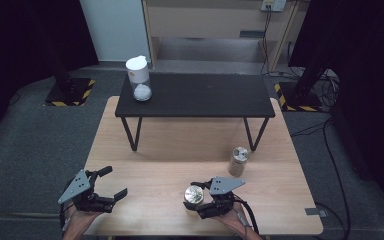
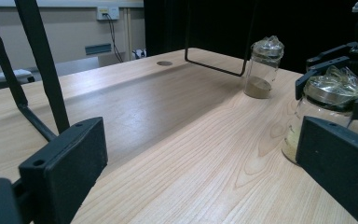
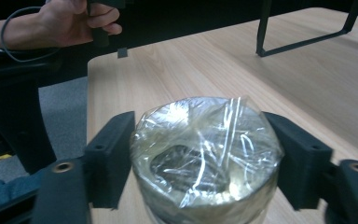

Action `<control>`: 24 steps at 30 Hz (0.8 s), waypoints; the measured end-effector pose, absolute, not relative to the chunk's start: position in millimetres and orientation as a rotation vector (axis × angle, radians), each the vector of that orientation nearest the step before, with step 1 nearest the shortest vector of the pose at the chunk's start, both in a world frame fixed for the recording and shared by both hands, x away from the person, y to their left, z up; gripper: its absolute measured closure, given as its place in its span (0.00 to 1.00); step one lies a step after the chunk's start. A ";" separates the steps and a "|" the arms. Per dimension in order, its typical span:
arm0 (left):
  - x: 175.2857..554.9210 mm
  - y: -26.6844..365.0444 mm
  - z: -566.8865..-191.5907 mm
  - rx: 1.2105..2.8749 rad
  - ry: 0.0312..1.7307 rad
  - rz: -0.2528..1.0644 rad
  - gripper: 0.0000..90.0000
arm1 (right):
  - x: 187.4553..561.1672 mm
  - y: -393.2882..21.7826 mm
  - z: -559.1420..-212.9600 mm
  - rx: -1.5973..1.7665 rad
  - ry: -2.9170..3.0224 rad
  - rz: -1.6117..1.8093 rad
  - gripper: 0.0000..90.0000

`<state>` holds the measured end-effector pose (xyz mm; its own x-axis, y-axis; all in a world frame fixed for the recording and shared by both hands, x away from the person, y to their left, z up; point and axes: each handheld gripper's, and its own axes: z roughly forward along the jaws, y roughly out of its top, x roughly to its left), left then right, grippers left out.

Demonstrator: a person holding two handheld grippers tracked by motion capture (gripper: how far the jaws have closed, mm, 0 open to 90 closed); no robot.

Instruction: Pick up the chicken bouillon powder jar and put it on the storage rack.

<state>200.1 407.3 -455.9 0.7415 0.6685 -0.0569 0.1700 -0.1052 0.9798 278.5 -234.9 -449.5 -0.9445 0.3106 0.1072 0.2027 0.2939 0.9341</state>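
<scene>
High view: a glass jar capped with clear crinkled film (image 1: 194, 195) stands near the front edge of the light wooden desk (image 1: 170, 145), and the right gripper (image 1: 198, 201) is closed around it, so the grasp is judged made while any lifting or carrying is left to do. A second glass jar with a film cap (image 1: 238, 160) stands untouched farther back and to the right. A white-lidded clear canister (image 1: 139, 78) rests on the left end of the black low bench (image 1: 195, 95). The left gripper (image 1: 114, 182) is held apart at the front left, its fingers spread with nothing between them.

Left gripper view: the wide-open black fingers (image 2: 65, 163) frame bare wood; the near jar (image 2: 324, 107), holding a little pale powder, is seen clasped at its cap by the other gripper, and the far jar (image 2: 262, 67) holds brown powder.

Right gripper view: both finger pads (image 3: 109, 156) are pressed against the sides of the film-covered cap (image 3: 205, 149); the jar is seen standing on the desk, not yet raised.
</scene>
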 end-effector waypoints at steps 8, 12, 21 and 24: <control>200.3 407.3 -456.0 1.654 0.680 0.480 0.01 | 277.8 -234.8 -450.6 0.491 2.439 1.754 0.38; 200.6 407.7 -456.2 1.653 0.680 0.477 0.01 | 278.3 -234.2 -448.9 0.488 2.446 1.746 0.38; 200.8 407.8 -456.3 1.653 0.678 0.475 0.01 | 282.8 -232.8 -441.4 0.490 2.464 1.762 0.38; 200.7 408.0 -456.3 1.652 0.678 0.475 0.01 | 284.9 -230.6 -436.9 0.489 2.468 1.771 0.38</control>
<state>200.7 408.0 -456.3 0.7445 0.6649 -0.0604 0.1707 -0.1022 0.9800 284.9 -230.6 -436.9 -0.9474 0.2921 0.1307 0.2173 0.2873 0.9329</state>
